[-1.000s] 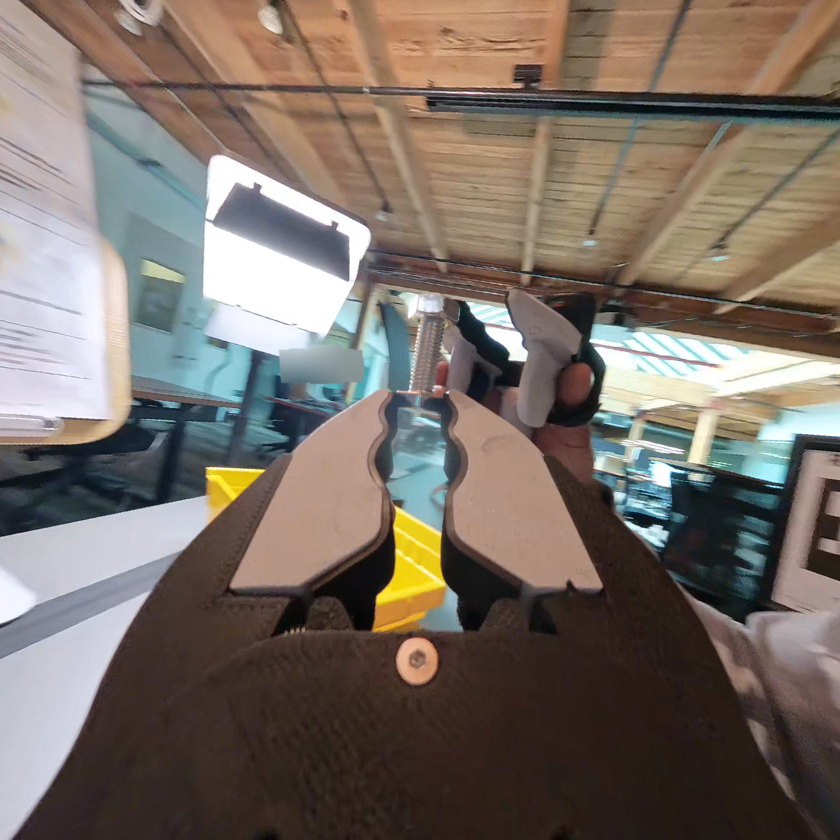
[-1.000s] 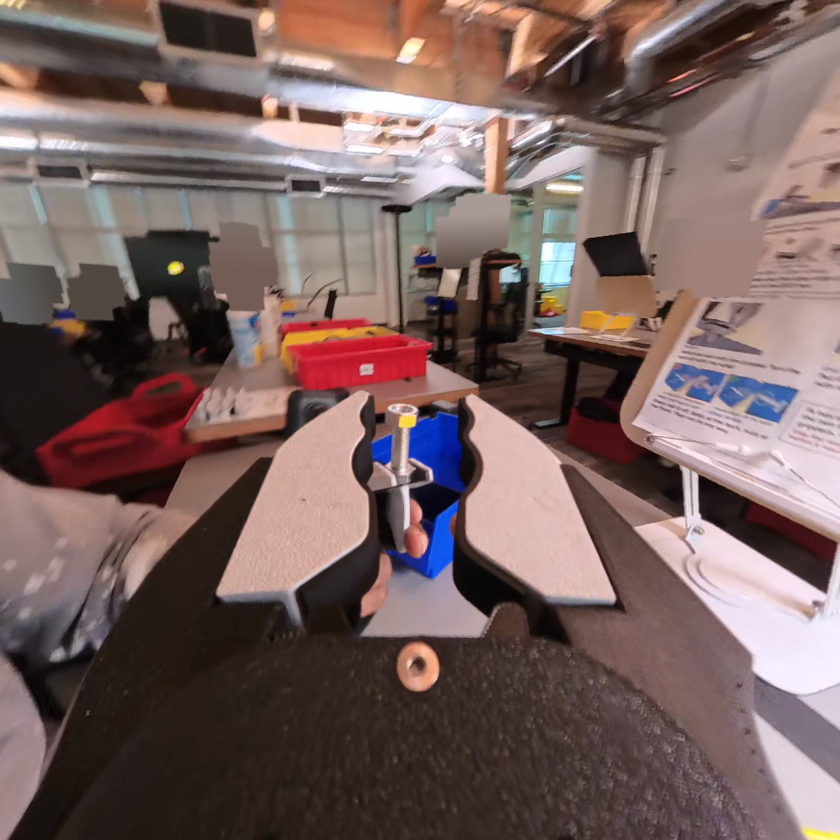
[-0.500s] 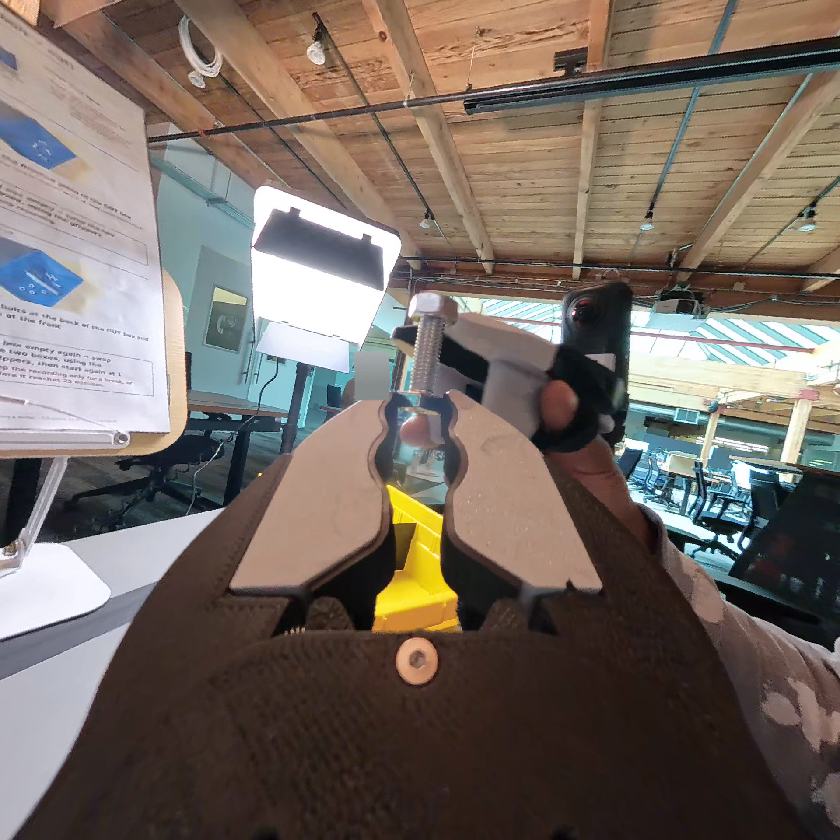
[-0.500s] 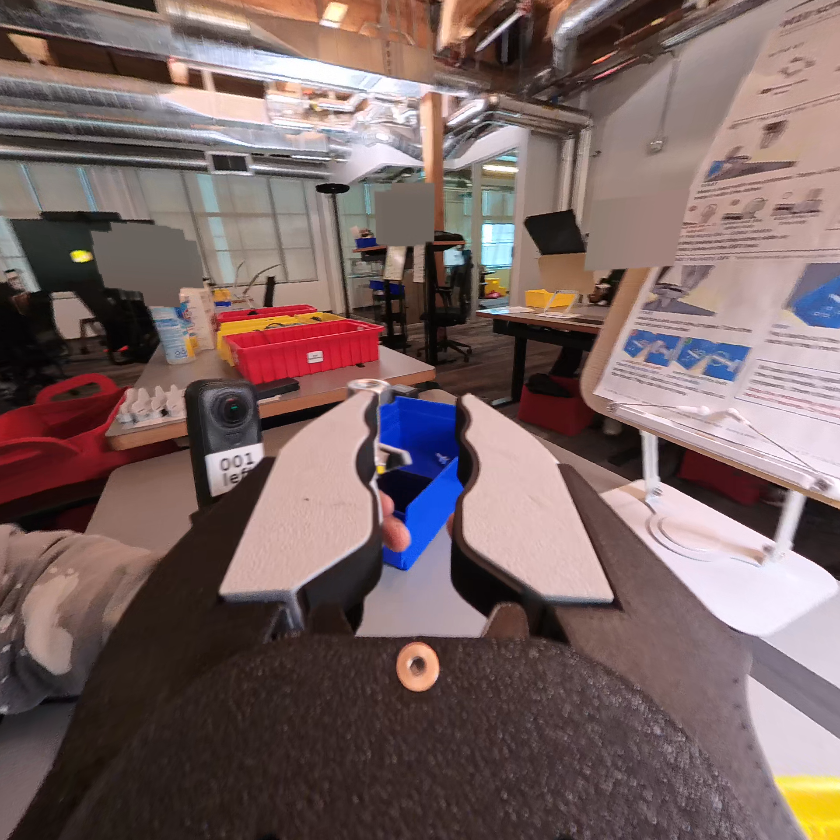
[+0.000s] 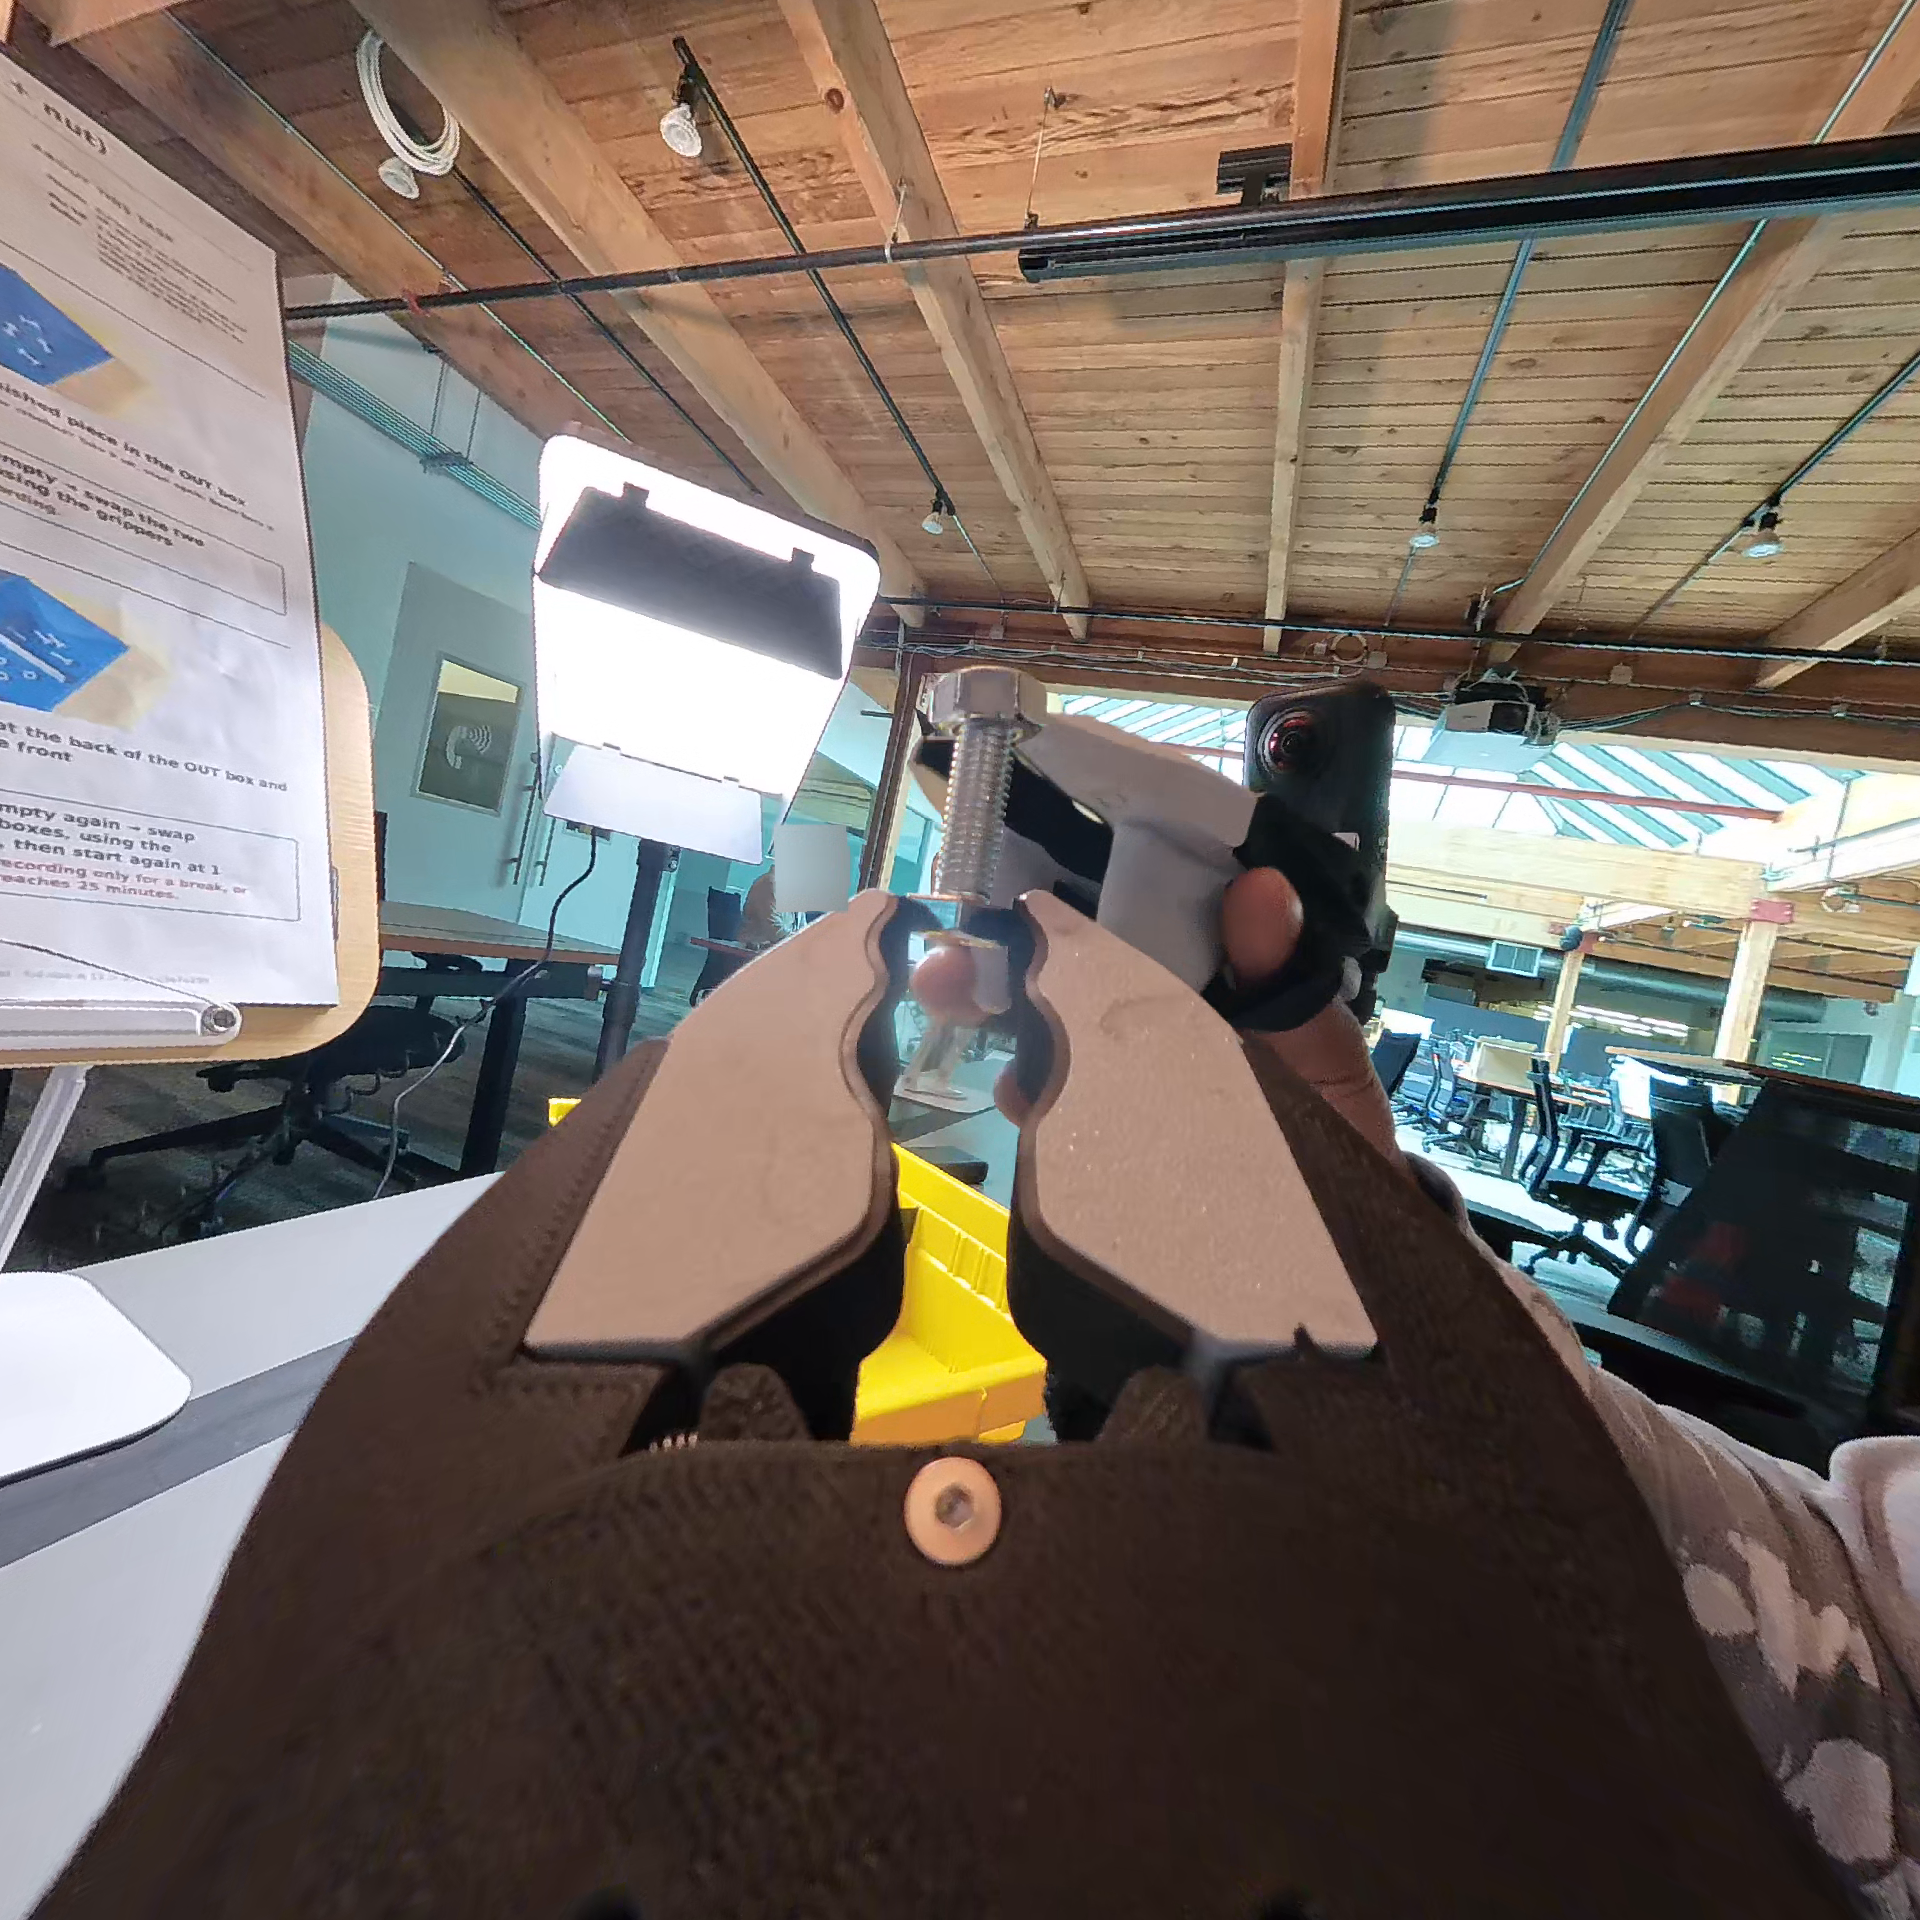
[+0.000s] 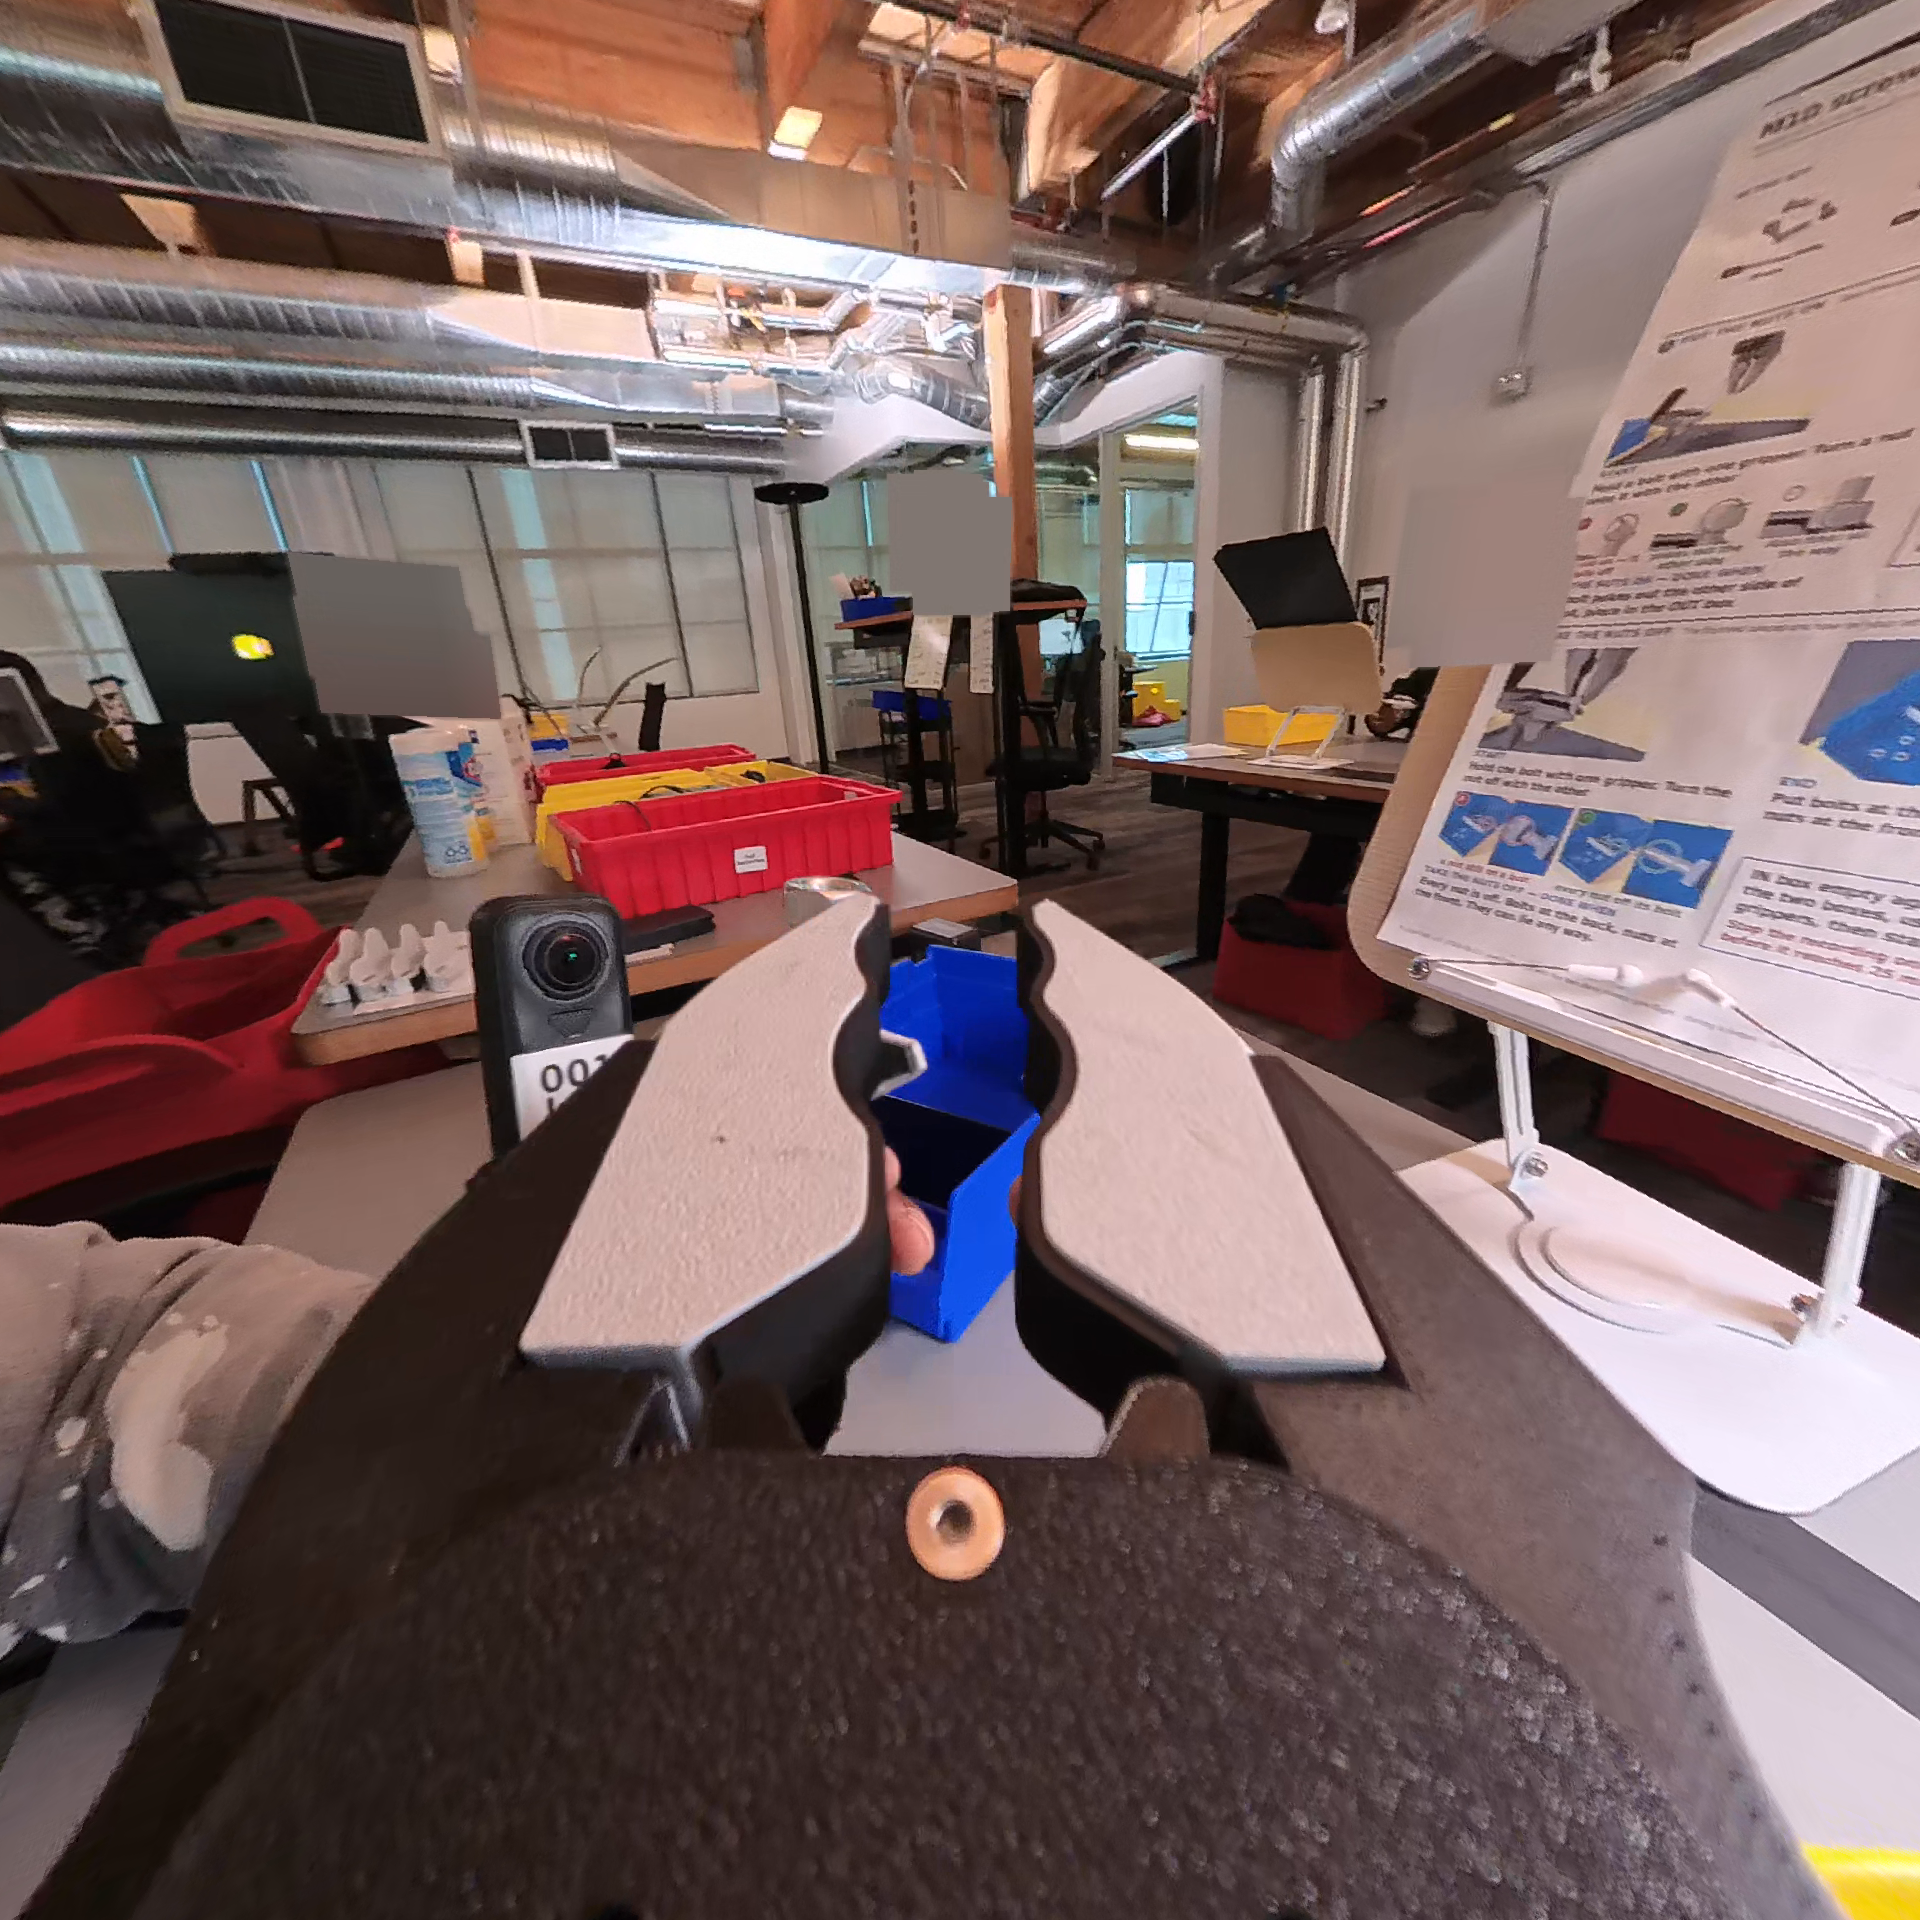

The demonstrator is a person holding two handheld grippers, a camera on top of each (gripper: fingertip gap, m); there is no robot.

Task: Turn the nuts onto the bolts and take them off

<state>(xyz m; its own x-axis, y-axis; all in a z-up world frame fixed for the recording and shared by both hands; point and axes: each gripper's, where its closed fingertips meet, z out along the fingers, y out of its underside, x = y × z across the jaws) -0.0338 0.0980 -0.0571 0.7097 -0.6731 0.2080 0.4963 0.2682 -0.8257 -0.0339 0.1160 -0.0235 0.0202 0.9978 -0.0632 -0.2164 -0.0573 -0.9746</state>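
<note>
My left claw (image 5: 961,914) pinches a thin nut (image 5: 958,940) at its tips; the bolt (image 5: 974,790) rises just above, clamped by my right claw (image 5: 1023,774). Rigid, slick steel: grip flats, never threads.

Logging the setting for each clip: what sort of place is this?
Probably an open-plan workshop office: wooden-beam ceiling with silver ducts, rows of desks and black office chairs, red plastic parts bins on a worktable.
</note>
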